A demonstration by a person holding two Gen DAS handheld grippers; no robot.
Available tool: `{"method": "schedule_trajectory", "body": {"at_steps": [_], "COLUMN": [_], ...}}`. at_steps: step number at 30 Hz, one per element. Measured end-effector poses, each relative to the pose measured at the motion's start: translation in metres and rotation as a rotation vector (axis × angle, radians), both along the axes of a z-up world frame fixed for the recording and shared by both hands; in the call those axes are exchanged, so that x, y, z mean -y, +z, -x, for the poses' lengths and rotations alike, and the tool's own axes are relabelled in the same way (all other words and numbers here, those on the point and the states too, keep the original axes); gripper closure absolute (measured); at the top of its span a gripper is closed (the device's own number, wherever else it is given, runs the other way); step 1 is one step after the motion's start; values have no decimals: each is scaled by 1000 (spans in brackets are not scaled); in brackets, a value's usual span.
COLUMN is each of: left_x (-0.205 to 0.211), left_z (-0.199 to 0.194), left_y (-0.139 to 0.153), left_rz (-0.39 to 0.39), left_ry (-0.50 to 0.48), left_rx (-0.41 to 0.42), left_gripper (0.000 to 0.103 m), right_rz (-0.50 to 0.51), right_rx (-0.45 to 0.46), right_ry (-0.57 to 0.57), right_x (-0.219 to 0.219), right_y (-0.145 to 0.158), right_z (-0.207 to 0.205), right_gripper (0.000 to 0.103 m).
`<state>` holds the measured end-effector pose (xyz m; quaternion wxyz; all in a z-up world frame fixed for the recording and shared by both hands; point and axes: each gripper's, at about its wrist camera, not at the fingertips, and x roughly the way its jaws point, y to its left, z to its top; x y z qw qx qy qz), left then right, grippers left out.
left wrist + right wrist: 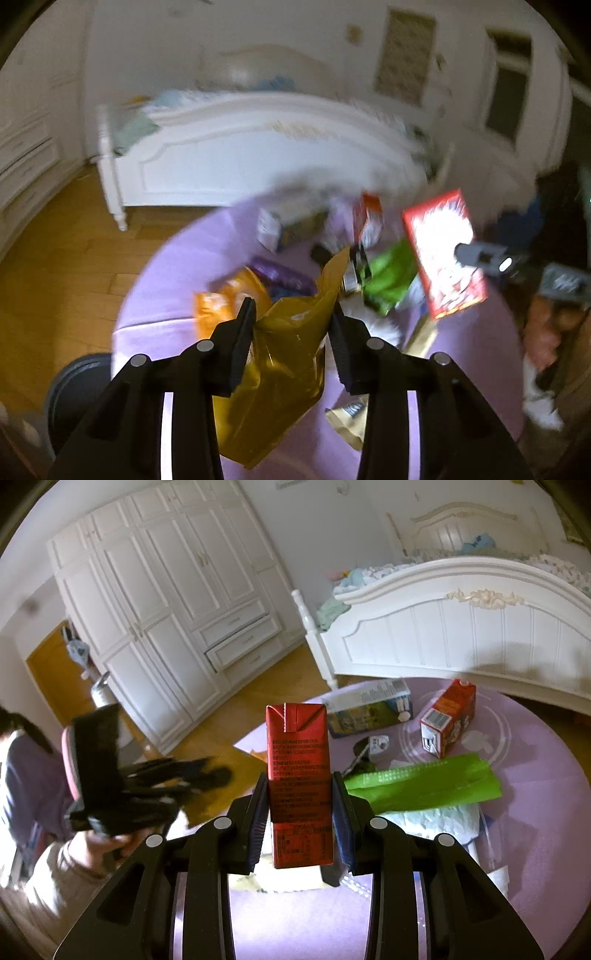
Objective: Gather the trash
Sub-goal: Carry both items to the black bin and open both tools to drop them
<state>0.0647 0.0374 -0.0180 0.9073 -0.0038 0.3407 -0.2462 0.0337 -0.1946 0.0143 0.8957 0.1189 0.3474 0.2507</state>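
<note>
My left gripper [291, 314] is shut on a crumpled gold foil bag [280, 362], which hangs between the pads above the round purple table [166, 288]. This view is blurred. My right gripper [300, 794] is shut on an upright red drink carton [298, 760], held over the table's near edge. On the table lie a green bag [424, 782], an orange-red carton [448, 716], a white and green box [369, 707], an orange bag [225, 295], a purple wrapper [277, 273] and a small gold wrapper [347, 417].
A dark round bin [77, 391] stands on the floor by the table's lower left. Beyond the table are a white bed [461, 642] and a white wardrobe [166, 602] on a wooden floor [62, 258]. A person's hand [107, 838] holds the left gripper.
</note>
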Motion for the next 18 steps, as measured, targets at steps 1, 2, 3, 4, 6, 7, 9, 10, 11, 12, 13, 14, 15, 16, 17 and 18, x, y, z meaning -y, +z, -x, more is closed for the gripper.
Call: {"method": "schedule_trajectory", "body": {"at_steps": [1,2,3,4,6,7,9,10,11,12,13,14,15,16,17,18], "left_x": [-12,-22,-39,-52,-82,-96,-132,-145,-155,-169,-179,-189,-200,-205,-212,-218], "left_z": [8,16,26,34,50,56,67,71,74,78,81,83,85,85,86,85], "left_y": [6,11,16,17,14,9,-8,-15,-21,-29,-36,-43,-52,-56,-61,-67], "left_rz": [27,44,61,73,84,91,144,154,158,167,180,194,214,226,237,242], "left_ry": [35,76,136,180,293,339,433,472,505,543,570,594,621,633,642,653], "left_rx": [13,27,42,50,56,47,11,-6,-20,-34,-44,-55,-71,-77,-82,-93], "left_gripper": [65,65,65,65,65,65,65,65,64,64,64,64,64,64,64,64], "right_rz": [-3,-5,-6,-5,1,6,14,13,12,18,29,46,63,75,85,106], "right_rx": [4,7,9,10,9,2,-18,-40,-62,-85,-101,-114,-130,-150,-167,-191], "right_ry": [4,14,26,45,88,123,185,229,262,300,330,358,383,403,416,430], "right_x": [-3,-8,-14,-23,-44,-61,-91,-114,-133,-156,-177,-198,-220,-239,-253,-272], "right_y": [4,7,11,15,21,23,25,23,21,17,13,8,1,-6,-12,-22], "right_z": [0,0,0,-1,-3,-5,-10,-14,-17,-21,-24,-27,-30,-32,-35,-39], "right_gripper": [70,70,70,70,70,70,70,70,70,70,70,70,70,70,70,70]}}
